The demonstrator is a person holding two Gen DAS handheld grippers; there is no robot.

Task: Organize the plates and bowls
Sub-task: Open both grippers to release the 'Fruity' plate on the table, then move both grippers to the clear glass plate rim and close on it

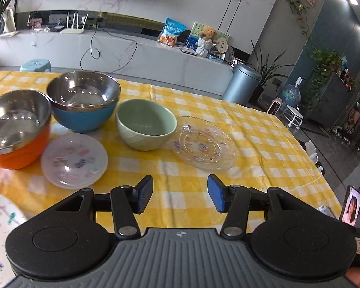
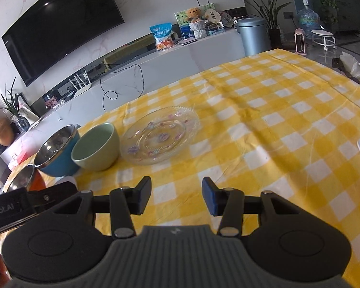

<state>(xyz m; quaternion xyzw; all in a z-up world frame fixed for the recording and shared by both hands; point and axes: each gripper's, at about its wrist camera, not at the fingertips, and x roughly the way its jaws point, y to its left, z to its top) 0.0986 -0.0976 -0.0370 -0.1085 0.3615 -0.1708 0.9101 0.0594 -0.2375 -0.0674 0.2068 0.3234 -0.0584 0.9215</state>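
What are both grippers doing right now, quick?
Left gripper: open, holding nothing.
Right gripper: open, holding nothing.

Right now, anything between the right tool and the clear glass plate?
Nothing visible. The right tool is open and empty, with only bare checkered tablecloth between it and the clear glass plate. The green bowl sits just left of the plate, beside the path; whether they touch is unclear.

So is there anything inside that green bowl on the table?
No, the green bowl looks empty in the left wrist view; only its plain pale inside shows, beside the clear glass plate.
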